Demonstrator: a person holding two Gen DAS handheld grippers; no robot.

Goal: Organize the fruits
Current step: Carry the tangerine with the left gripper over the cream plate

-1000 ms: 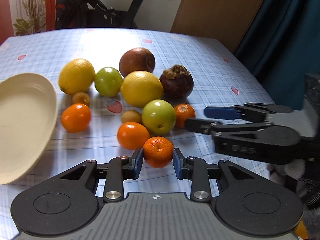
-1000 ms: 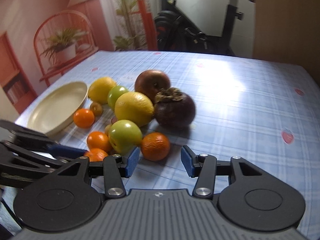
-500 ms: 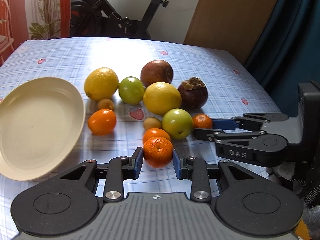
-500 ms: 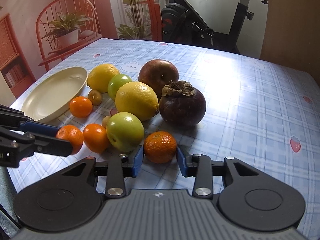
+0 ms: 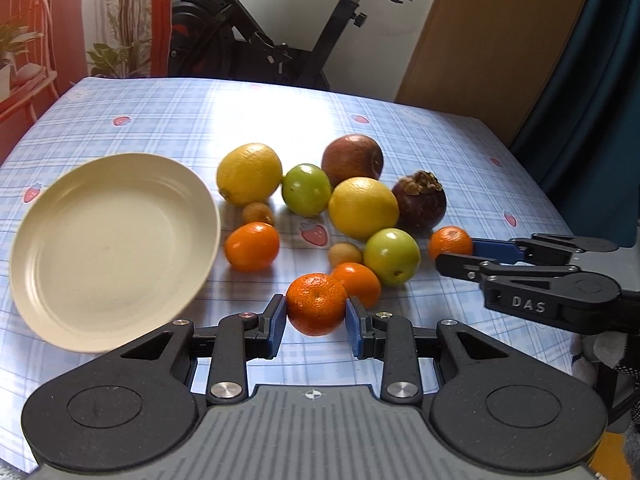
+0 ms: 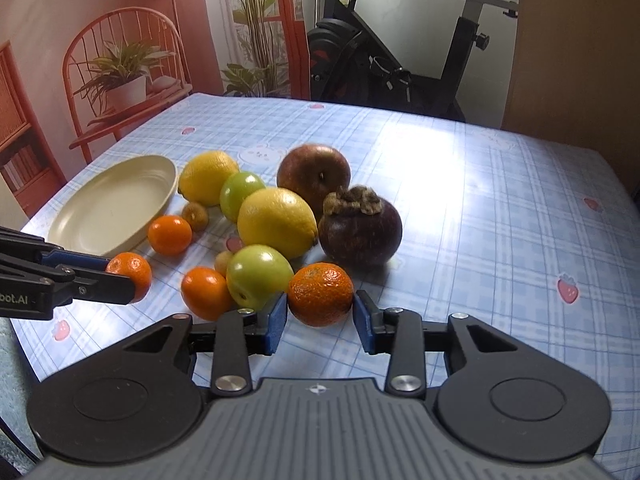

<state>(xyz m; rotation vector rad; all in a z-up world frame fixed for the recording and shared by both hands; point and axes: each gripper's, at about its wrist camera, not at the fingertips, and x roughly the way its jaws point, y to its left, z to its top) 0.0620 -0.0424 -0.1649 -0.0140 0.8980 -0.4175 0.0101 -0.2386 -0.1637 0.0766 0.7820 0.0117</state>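
My left gripper (image 5: 316,320) is shut on a mandarin (image 5: 316,302), held just above the checked tablecloth in front of the fruit pile. My right gripper (image 6: 320,318) is shut on another mandarin (image 6: 320,292), next to a green apple (image 6: 260,276) and a mangosteen (image 6: 360,232). In the left wrist view the right gripper (image 5: 460,252) comes in from the right with its mandarin (image 5: 450,242). A cream plate (image 5: 112,240) lies empty to the left of the pile. The pile holds two lemons (image 5: 248,172) (image 5: 362,206), a red apple (image 5: 352,156), another green apple (image 5: 306,188) and further oranges (image 5: 252,246).
Two small brown fruits (image 5: 258,212) (image 5: 344,254) lie among the pile. An exercise bike (image 5: 280,40) stands beyond the table's far edge, and a red chair with a potted plant (image 6: 120,80) at the far left. The table's near edge runs just under both grippers.
The right gripper's jaws closed onto their mandarin and lifted it slightly. The left gripper drew back and to the left with its mandarin, so the plate shows more fully.
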